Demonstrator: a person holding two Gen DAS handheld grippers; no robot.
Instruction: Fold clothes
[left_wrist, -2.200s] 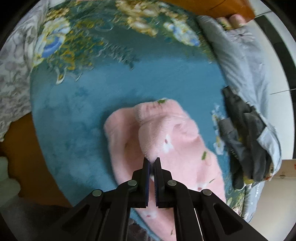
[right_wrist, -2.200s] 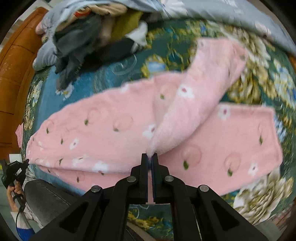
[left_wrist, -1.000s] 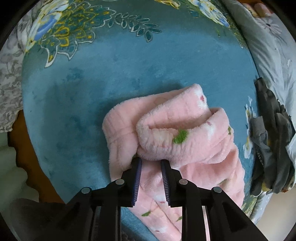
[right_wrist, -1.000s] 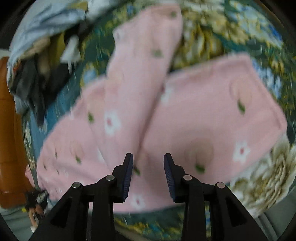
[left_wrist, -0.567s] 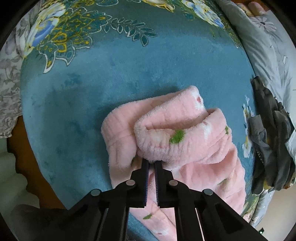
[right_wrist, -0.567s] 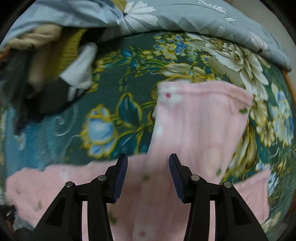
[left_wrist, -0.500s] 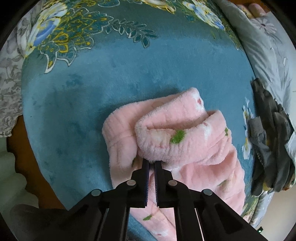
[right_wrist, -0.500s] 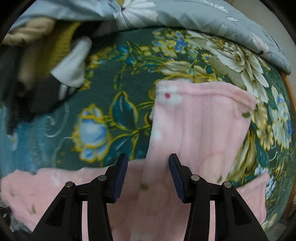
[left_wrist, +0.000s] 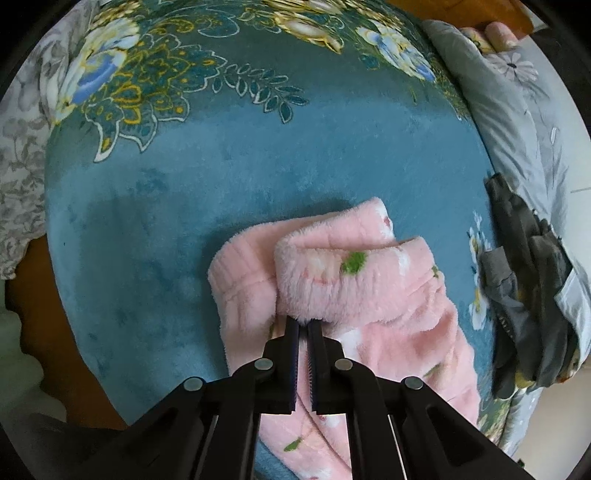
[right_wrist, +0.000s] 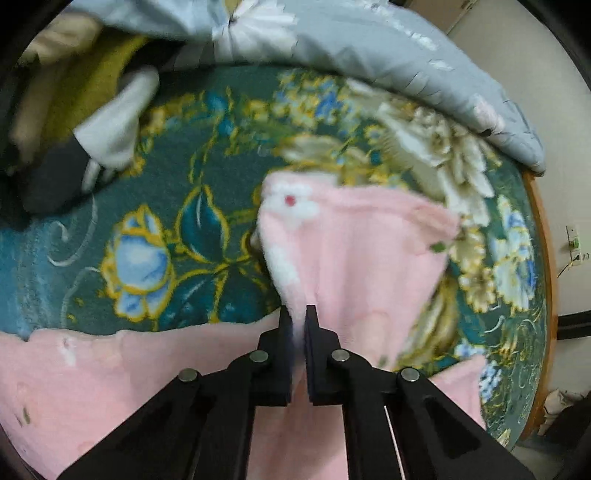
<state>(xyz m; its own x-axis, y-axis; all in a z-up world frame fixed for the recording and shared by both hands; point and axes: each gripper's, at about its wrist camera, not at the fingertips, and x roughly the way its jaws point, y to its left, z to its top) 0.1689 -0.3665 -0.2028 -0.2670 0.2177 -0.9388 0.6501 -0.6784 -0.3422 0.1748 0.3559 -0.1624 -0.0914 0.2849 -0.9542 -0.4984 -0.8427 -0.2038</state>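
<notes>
The pink fleece trousers (left_wrist: 354, 295) lie spread across the blue flowered blanket (left_wrist: 221, 177) that covers the bed, printed with small flowers and green leaves. One end is already rolled back on itself into a thick cuff-like fold, and the other end, a flat leg panel (right_wrist: 354, 251), sits lifted over the blanket's big yellow and blue blossoms.

The left gripper (left_wrist: 303, 328) has its jaws pressed together on the lower lip of that rolled fold, pinching a bit of the fleece. I take it the hold is there to keep the doubled layer from springing open while the far end is brought over. The right gripper (right_wrist: 295, 317) is likewise clamped, its jaws squeezed onto the near edge of the leg panel, with a ridge of pink cloth rising between them. That grip looks placed at the edge so the whole panel can be carried in one sheet; the right view is smeared with motion, so exactly how much cloth is caught I cannot say.

Off to the side, a heap of dark grey clothes (left_wrist: 528, 302) waits on the blanket's edge, seemingly still unfolded, and a pale grey flowered quilt (right_wrist: 369, 48) is bunched along the far side, kept clear of the working area.
</notes>
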